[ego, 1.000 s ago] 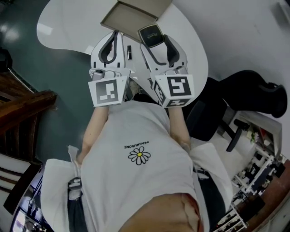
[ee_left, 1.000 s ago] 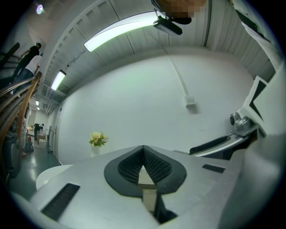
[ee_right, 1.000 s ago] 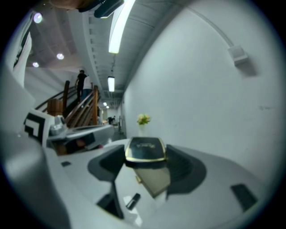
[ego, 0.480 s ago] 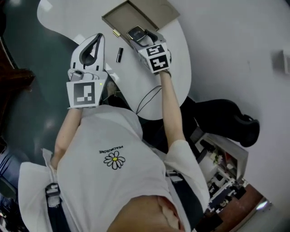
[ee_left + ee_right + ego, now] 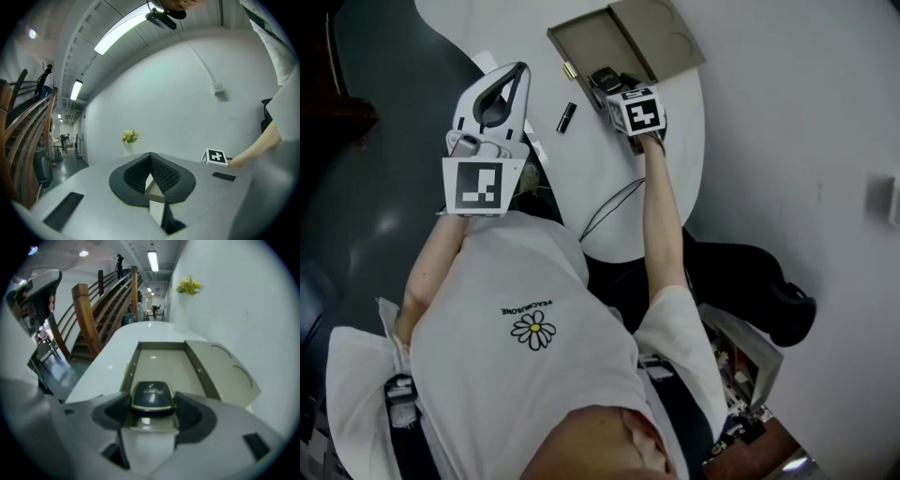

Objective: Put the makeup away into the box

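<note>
"Where's the makeup?"

"The dark compact (image 5: 151, 397) is clamped in the right hand-held gripper (image 5: 605, 82). It sits at the near end of the open box (image 5: 598, 39), whose lid (image 5: 664, 30) is folded out flat to one side (I can't tell from here whether the compact touches the box floor)."

"And the other one?"

"The left hand-held gripper (image 5: 515, 79) has its jaws together on nothing. It's over the near edge of the white table (image 5: 483, 36), apart from the box. A small dark tube (image 5: 566, 116) lies on the table between the two."
</note>
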The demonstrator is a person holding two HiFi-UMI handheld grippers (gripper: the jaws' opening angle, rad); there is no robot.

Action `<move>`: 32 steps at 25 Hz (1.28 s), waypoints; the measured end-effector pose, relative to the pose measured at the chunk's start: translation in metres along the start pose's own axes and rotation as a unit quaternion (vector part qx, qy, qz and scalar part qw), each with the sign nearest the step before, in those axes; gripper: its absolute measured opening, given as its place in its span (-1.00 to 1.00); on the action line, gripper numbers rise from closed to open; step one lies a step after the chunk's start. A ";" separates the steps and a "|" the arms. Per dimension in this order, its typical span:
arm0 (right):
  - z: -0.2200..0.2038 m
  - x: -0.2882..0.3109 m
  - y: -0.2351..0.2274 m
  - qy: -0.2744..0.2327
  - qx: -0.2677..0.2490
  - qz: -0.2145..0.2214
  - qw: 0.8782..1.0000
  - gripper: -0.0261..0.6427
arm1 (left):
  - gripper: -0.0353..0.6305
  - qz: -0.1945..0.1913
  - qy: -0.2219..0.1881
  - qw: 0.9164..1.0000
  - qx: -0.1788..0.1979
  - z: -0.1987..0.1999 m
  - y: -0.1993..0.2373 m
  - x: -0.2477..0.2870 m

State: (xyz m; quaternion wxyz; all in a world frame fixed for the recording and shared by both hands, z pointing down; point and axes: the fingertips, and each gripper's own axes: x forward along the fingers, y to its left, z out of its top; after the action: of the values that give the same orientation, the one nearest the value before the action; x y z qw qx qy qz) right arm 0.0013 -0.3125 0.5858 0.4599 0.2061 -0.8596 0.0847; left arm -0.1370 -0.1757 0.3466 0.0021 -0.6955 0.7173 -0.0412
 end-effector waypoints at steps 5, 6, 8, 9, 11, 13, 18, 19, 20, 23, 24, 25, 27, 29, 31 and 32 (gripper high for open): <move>-0.009 0.003 -0.001 -0.004 0.017 0.005 1.000 -0.01 | -0.83 0.007 0.003 1.000 0.002 0.001 -0.004 -0.001; -0.010 0.003 -0.002 -0.004 0.016 -0.001 1.000 -0.01 | -0.83 0.007 0.003 1.000 0.002 0.001 -0.005 -0.001; -0.012 0.003 -0.003 -0.006 0.012 -0.010 1.000 -0.01 | -0.83 0.004 0.002 1.000 0.003 0.001 -0.008 -0.001; -0.011 0.002 -0.003 -0.010 0.013 -0.011 1.000 -0.01 | -0.83 0.003 0.001 1.000 0.005 0.001 -0.010 -0.001; -0.007 0.000 -0.003 -0.020 0.018 -0.009 1.000 0.00 | -0.83 0.001 0.001 1.000 0.008 0.002 -0.011 -0.002; -0.004 -0.002 -0.003 -0.028 0.024 -0.006 0.999 0.00 | -0.83 0.001 0.000 1.000 0.008 0.003 -0.012 -0.003; 0.023 -0.024 -0.001 -0.075 0.032 -0.023 0.996 -0.01 | -0.83 -0.001 -0.006 1.000 0.010 0.007 -0.010 -0.004; 0.033 -0.033 -0.002 -0.094 0.037 -0.030 0.994 -0.01 | -0.83 -0.002 -0.007 1.000 0.010 0.008 -0.010 -0.004; 0.044 -0.044 -0.002 -0.115 0.043 -0.035 0.992 -0.01 | -0.83 -0.003 -0.009 1.000 0.009 0.010 -0.010 -0.003; 0.080 -0.083 0.003 -0.191 0.061 -0.044 0.979 -0.01 | -0.83 -0.006 -0.017 1.000 0.012 0.016 -0.009 -0.003; 0.091 -0.096 0.006 -0.218 0.064 -0.052 0.972 -0.01 | -0.83 -0.008 -0.020 1.000 0.015 0.018 -0.009 -0.003; 0.101 -0.110 0.009 -0.244 0.065 -0.062 0.966 -0.01 | -0.83 -0.009 -0.025 0.999 0.018 0.021 -0.009 -0.003; 0.118 -0.138 0.017 -0.290 0.065 -0.079 0.952 -0.02 | -0.83 -0.011 -0.037 0.999 0.019 0.027 -0.010 -0.003; 0.130 -0.167 0.027 -0.330 0.066 -0.097 0.937 -0.06 | -0.83 -0.014 -0.047 0.999 0.013 0.033 -0.012 -0.003; 0.139 -0.195 0.036 -0.365 0.067 -0.122 0.920 -0.25 | -0.83 -0.015 -0.057 0.998 0.005 0.041 -0.012 -0.004; 0.143 -0.207 0.041 -0.380 0.067 -0.136 0.912 -0.41 | -0.83 -0.013 -0.062 0.998 0.001 0.044 -0.011 -0.005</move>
State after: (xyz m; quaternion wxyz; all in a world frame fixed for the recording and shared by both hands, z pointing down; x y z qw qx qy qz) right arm -0.0228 -0.2662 0.3363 0.0904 0.3674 -0.9256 -0.0062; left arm -0.1230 -0.1733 0.3030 0.0462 -0.7063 0.7064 0.0013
